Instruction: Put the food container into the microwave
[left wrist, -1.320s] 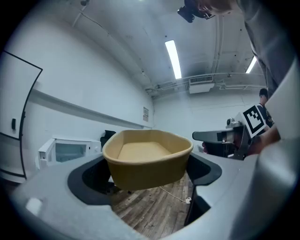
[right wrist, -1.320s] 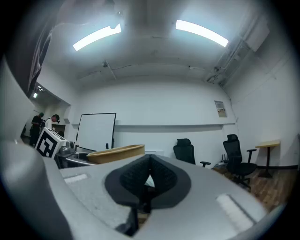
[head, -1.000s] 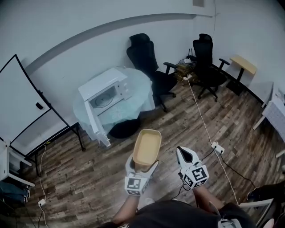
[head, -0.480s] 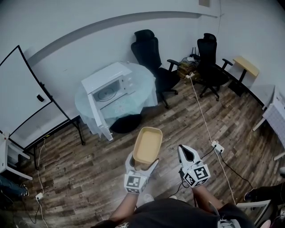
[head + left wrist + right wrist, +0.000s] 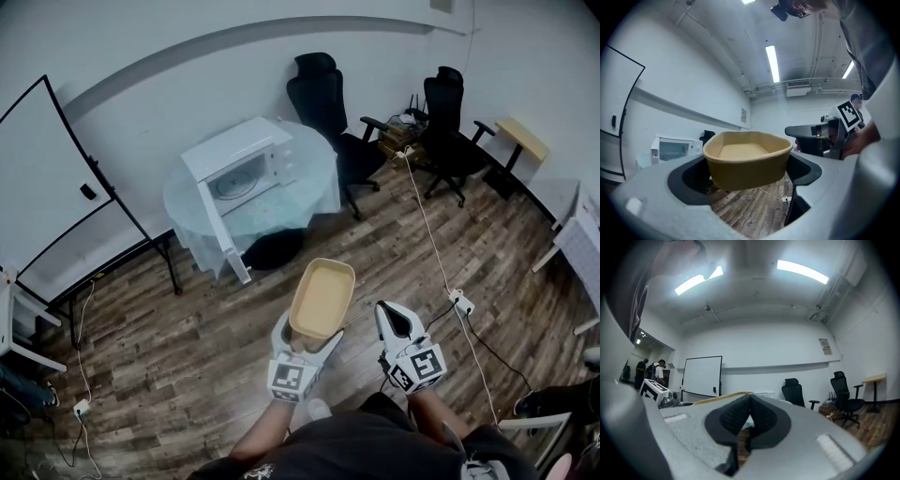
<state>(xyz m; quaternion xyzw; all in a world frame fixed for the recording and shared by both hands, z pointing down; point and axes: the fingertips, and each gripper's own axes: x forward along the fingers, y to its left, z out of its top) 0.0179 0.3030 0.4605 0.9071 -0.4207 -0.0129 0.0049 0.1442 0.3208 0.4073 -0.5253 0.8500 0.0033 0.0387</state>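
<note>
A tan, empty food container point(image 5: 322, 298) is held above the wooden floor by my left gripper point(image 5: 307, 344), whose jaws are shut on its near end; in the left gripper view the food container point(image 5: 747, 159) fills the space between the jaws. My right gripper point(image 5: 397, 321) hangs beside it on the right, shut and empty, its pads point(image 5: 750, 420) pressed together. The white microwave point(image 5: 246, 169) stands far ahead on a round table point(image 5: 323, 192) with a pale cloth, and its door point(image 5: 222, 231) swings open toward me. The same microwave point(image 5: 671, 150) appears small in the left gripper view.
Two black office chairs point(image 5: 330, 112) point(image 5: 452, 131) stand behind and right of the table. A whiteboard point(image 5: 47, 187) on a stand is at the left. A white cable with a power strip point(image 5: 458, 302) runs across the floor on the right. A small wooden desk point(image 5: 521, 139) is far right.
The view has moved forward toward the table and microwave. The left gripper has shifted slightly right with the container, which now tilts a little to the right. The right gripper keeps its place.
</note>
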